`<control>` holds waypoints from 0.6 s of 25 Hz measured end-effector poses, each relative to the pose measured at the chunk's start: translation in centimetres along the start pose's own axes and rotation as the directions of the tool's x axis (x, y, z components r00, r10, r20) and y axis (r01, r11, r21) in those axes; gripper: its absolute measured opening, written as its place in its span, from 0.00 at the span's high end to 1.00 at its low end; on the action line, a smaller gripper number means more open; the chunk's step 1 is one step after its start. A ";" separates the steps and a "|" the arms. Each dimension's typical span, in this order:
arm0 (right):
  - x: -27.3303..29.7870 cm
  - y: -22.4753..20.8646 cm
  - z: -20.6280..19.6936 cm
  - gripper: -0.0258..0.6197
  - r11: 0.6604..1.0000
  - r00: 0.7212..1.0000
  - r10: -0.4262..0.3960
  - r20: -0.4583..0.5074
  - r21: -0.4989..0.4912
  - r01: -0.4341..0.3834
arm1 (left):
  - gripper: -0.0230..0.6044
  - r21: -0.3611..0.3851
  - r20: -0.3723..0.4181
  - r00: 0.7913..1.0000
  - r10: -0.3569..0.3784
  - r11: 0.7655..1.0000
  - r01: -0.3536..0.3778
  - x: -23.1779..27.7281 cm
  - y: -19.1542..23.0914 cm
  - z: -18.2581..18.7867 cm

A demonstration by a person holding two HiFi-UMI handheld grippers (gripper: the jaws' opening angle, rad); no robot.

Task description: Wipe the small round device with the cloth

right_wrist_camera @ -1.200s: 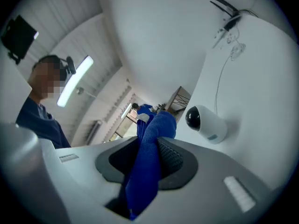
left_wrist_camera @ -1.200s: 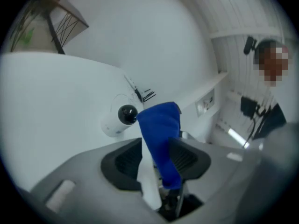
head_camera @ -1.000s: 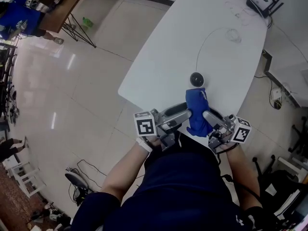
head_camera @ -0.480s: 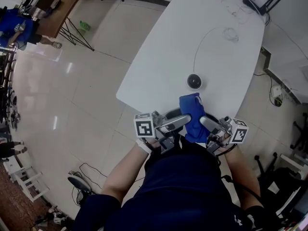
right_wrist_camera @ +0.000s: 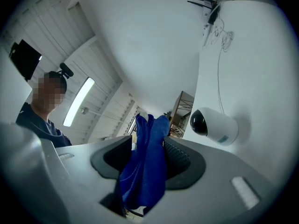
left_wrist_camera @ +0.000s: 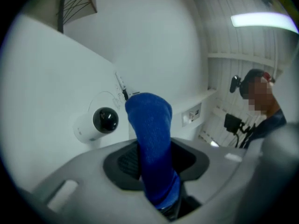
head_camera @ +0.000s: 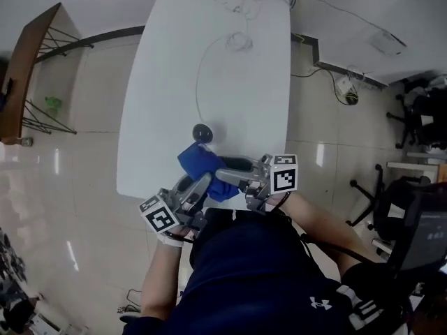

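At the near edge of the white table (head_camera: 246, 82), both hands level, left gripper (left_wrist_camera: 154, 154) just closed, pinching the blue cloth (left_wrist_camera: 150, 120), right gripper (right_wrist_camera: 145, 155) just opened, slack around the same cloth, small round device (head_camera: 202, 132) resting on the table just beyond.

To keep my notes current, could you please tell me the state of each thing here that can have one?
Cloth, bunched up, between the jaws of both grippers.
Left gripper, jaws have just been closing, shut on the cloth.
Right gripper, jaws have just been opening, open with the cloth between them.
Camera, resting on the table, uncovered.
Cable, loose on the table.
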State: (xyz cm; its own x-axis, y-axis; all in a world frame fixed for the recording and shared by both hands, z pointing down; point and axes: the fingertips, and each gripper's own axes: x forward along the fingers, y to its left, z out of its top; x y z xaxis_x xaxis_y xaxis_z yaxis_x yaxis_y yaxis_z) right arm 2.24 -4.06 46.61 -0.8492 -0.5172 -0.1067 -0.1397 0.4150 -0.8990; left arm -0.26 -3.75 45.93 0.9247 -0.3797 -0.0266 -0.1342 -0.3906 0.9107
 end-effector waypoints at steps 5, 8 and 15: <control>-1.3 -1.5 3.1 0.66 0.993 0.991 -0.107 0.081 -0.049 0.112 | 0.72 0.321 -0.120 0.967 0.223 0.931 -0.175 1.6 1.6 3.0; -2.0 -1.7 3.9 0.67 0.989 0.987 -0.130 0.100 -0.059 0.136 | 0.72 0.534 -0.250 0.896 0.368 0.824 -0.190 2.1 2.3 3.1; -5.6 -3.3 6.8 0.73 0.979 0.969 -0.189 0.159 -0.047 0.199 | 0.72 0.669 -0.530 0.739 0.416 0.740 0.064 6.3 1.2 1.6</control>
State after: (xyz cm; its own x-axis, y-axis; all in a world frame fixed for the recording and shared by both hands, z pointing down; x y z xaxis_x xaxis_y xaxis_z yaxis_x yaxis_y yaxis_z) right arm 10.95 -7.62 47.28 -0.7157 -0.6984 -0.0005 -0.3297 0.3385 -0.8813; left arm 4.83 -7.99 46.19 0.8163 0.0016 0.5776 -0.2788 -0.8747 0.3965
